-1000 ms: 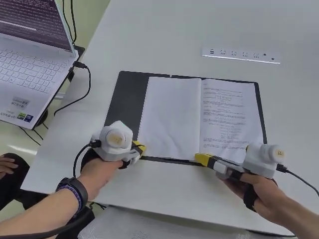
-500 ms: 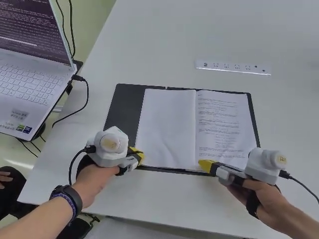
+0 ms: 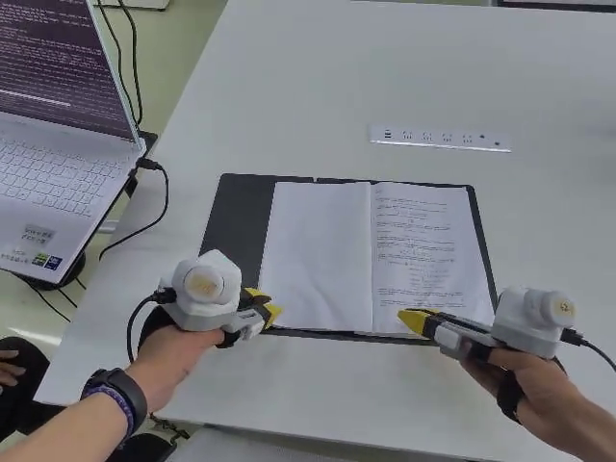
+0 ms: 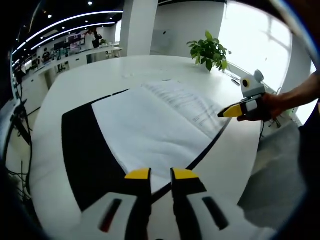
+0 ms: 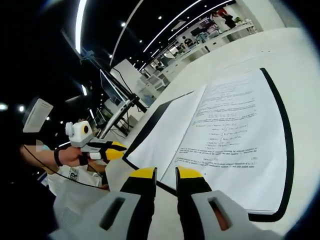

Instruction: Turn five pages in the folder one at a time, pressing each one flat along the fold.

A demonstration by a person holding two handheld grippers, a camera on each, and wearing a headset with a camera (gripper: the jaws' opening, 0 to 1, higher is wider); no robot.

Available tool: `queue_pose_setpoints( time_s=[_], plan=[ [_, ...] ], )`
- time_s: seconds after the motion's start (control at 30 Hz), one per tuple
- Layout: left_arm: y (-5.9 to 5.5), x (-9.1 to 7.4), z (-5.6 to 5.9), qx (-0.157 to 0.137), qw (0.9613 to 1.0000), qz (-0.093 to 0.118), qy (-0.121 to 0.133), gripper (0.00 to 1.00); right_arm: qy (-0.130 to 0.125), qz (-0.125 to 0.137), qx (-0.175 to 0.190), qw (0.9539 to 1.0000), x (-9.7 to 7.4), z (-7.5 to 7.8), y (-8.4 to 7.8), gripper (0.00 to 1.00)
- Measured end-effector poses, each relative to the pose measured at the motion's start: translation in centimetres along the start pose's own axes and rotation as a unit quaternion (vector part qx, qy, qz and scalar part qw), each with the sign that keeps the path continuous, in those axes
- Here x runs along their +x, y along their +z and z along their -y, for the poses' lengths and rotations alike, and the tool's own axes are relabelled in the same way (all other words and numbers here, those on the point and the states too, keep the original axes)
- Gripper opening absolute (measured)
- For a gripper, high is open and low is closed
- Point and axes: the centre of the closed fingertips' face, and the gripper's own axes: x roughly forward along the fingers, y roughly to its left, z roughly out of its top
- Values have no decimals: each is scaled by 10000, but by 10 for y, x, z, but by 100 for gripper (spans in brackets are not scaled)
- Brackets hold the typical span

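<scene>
A black folder (image 3: 236, 226) lies open on the white table, with a blank page (image 3: 318, 255) on the left and a printed page (image 3: 428, 250) on the right. My left gripper (image 3: 268, 313) hovers at the folder's near left corner, its jaws close together with nothing between them. My right gripper (image 3: 412, 320) points at the near edge of the printed page, also shut and empty. In the left gripper view the jaws (image 4: 160, 175) aim over the blank page (image 4: 145, 125), and the right gripper (image 4: 229, 111) enters from the right. The right gripper view has its jaws (image 5: 165, 174) before the printed page (image 5: 235, 135).
An open laptop (image 3: 48, 144) sits at the left with cables (image 3: 144, 217) trailing off the table edge. A white power strip (image 3: 441, 138) lies beyond the folder. A potted plant (image 4: 207, 50) stands at the table's far end.
The head camera has tilted, so the folder sits lower in view. My right gripper has drifted a little right of the fold. The pages lie as before.
</scene>
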Motion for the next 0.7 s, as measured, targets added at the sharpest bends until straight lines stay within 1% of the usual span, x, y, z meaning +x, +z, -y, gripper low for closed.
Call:
queue_pose_setpoints(
  time_s=[0.1,0.2,0.3,0.37,0.47,0.53,0.7],
  plan=[
    [4,-5,3,60,10000,56,-17,17,-93,-9,-182,9998,-11,2,3,21],
    [9,-10,7,114,9999,125,-31,20,-201,1,-359,9992,-22,5,8,24],
    [15,-15,10,155,9997,203,-65,22,-275,78,-446,9986,-34,5,13,27],
    [19,-19,11,188,9995,264,-57,24,-417,98,-603,9973,-43,6,15,28],
    [25,-26,13,213,9991,367,-57,27,-491,222,-614,9967,-53,4,18,33],
    [29,-31,15,238,9988,419,-57,29,-574,285,-615,9960,-59,6,18,35],
    [31,-38,16,259,9987,436,-35,37,-746,431,-601,9945,-75,6,18,39]
  ],
)
